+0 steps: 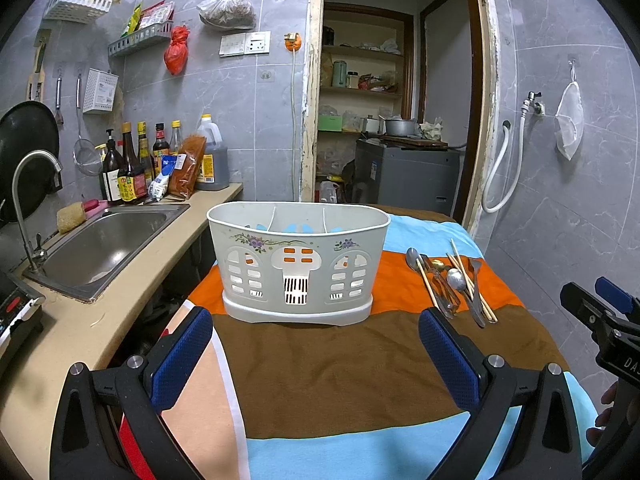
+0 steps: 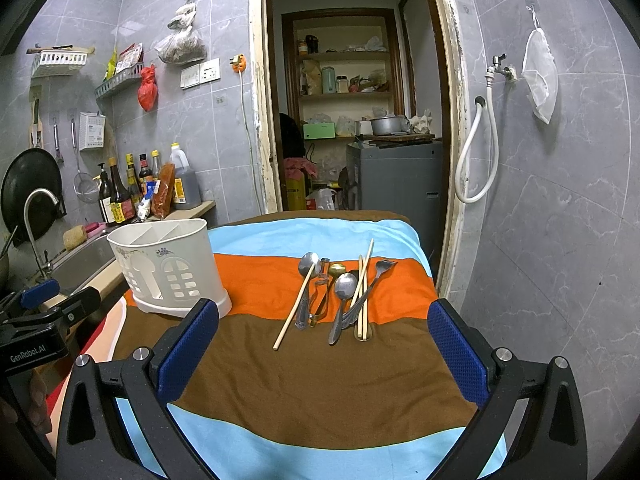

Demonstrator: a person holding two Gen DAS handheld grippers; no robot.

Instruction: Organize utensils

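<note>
White plastic caddy point(image 1: 298, 268) stands upright on striped cloth point(image 1: 320, 360), compartments seemingly empty. Right of caddy, apart from it: loose pile of utensils point(image 2: 340, 296), spoons, fork, chopsticks. Left gripper point(image 1: 316, 356) spread wide, facing caddy. Right gripper point(image 2: 324, 356) spread wide, facing pile, holding nothing.

A: So where's everything sitting?

B: The utensil holder point(image 1: 298, 268) stands upright on the cloth-covered table point(image 1: 320, 360), toward its left side — the sink point(image 1: 108, 248) is off to the left of that, with bottles point(image 1: 128, 164) behind it.

A: And the cutlery?

B: Pile of utensils point(image 2: 340, 292) lies on the cloth right of the holder, well apart — doorway point(image 2: 352, 100) behind the table.
</note>
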